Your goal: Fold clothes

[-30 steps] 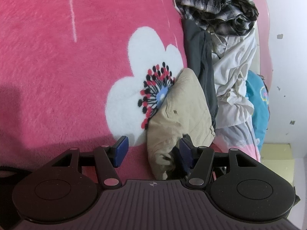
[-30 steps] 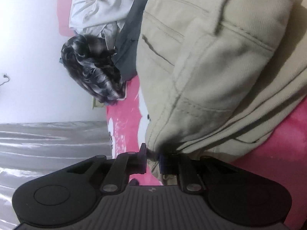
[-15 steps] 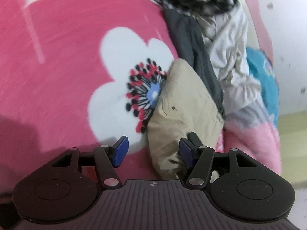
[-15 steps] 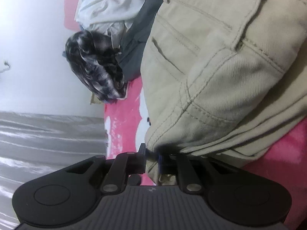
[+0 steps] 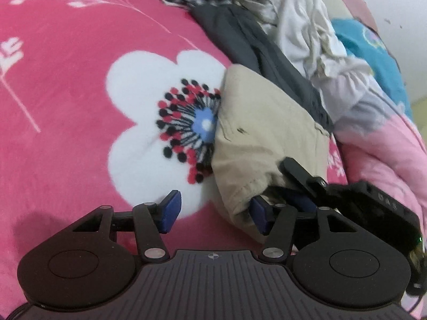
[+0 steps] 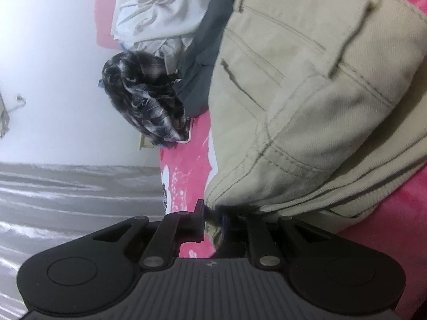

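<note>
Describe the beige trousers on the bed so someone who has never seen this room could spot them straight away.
Start at the pink blanket with its big white flower. Along its far edge runs a pile of clothes: a plaid shirt, a dark grey garment, a white one. The beige trousers lie bunched beside the flower's centre, the only khaki twill piece with stitched pockets, pinched by the right gripper.
</note>
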The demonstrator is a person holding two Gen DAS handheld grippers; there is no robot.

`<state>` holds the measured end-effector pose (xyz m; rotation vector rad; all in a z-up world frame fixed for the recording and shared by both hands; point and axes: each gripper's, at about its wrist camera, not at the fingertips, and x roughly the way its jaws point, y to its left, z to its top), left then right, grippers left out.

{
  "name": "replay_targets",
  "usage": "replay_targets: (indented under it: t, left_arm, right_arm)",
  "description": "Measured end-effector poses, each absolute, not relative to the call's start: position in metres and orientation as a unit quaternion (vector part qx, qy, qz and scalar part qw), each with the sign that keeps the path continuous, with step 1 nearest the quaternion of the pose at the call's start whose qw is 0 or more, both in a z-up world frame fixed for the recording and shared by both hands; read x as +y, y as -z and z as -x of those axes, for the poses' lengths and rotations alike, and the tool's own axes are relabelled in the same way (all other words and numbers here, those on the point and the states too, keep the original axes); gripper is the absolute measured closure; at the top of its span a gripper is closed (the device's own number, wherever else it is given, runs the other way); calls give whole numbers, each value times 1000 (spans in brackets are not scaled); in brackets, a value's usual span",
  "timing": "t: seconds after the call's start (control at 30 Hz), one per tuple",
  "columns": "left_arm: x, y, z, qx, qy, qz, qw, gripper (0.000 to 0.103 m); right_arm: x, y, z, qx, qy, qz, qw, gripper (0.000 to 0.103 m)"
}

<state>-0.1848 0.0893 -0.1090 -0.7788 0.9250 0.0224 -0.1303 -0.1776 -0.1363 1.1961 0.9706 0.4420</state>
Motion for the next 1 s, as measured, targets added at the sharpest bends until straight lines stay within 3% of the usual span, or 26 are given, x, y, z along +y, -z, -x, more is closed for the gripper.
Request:
replay_targets:
  t: [0.37,0.57,0.63,0.77,0.9,1.0]
  left_arm:
    - [87,123,180,427,-73,423,796,46]
    - [91,134,180,444,-82,440,776,46]
    - [90,133,180,446,-78,434,779,46]
    - [92,128,184,471,-69,430,767,44]
    - [90,114,201,508,-80,404,757,39]
    - [91,93,214,484,-54,414,769,39]
  right_arm:
    - [-179,138,135,436,-196,-534,697,93]
    - [-189,163,145,474,-139,-581,647,94]
    - [-191,163,144,487,-133,-580,639,93]
    - [-202,142,147,521,-124,-543,647,71]
    - [-235,109,166,525,-121,-511,670,70]
    - [-253,78,169,516,-135,-444,720,71]
